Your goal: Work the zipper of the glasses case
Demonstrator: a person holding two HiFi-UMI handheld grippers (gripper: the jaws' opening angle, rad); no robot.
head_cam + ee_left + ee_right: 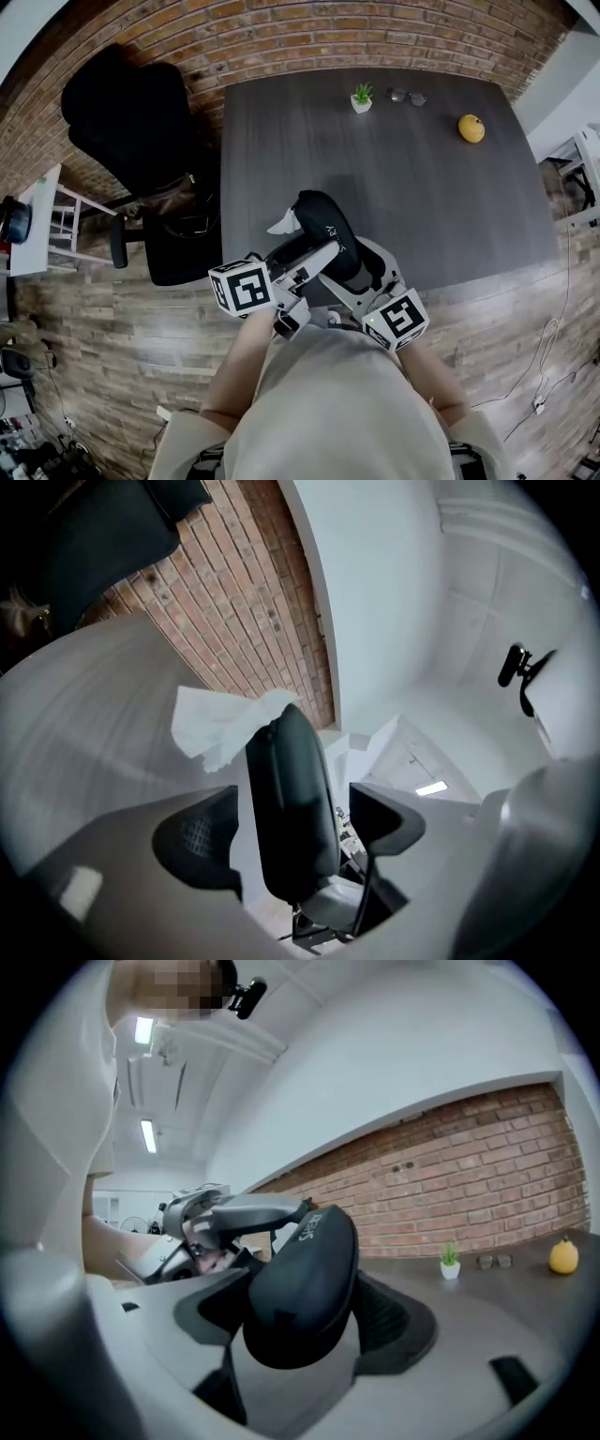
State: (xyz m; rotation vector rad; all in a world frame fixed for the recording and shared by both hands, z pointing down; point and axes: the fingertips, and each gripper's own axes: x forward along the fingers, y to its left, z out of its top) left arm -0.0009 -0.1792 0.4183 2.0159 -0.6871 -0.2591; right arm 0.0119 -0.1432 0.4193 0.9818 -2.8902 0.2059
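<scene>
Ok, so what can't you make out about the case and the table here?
- Zipper pull: in no view. In the head view the left tongs and right tongs cover the near end of the case.
- Print on case: partly covered by left tongs, right gripper view.
- White wad at case's end: cloth or tissue, blurred, left gripper view.
- Dark thing by plant: too small, head view.

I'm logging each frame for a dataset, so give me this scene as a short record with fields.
Held object: black glasses case, held up near the table edge
Right gripper: tongs clamped on the case
Left gripper: case between its tongs, grip unclear
Extra: white cloth sticking out of the case
On table: potted plant, glasses, yellow fruit, all at the far side
Beside table: black chair
</scene>
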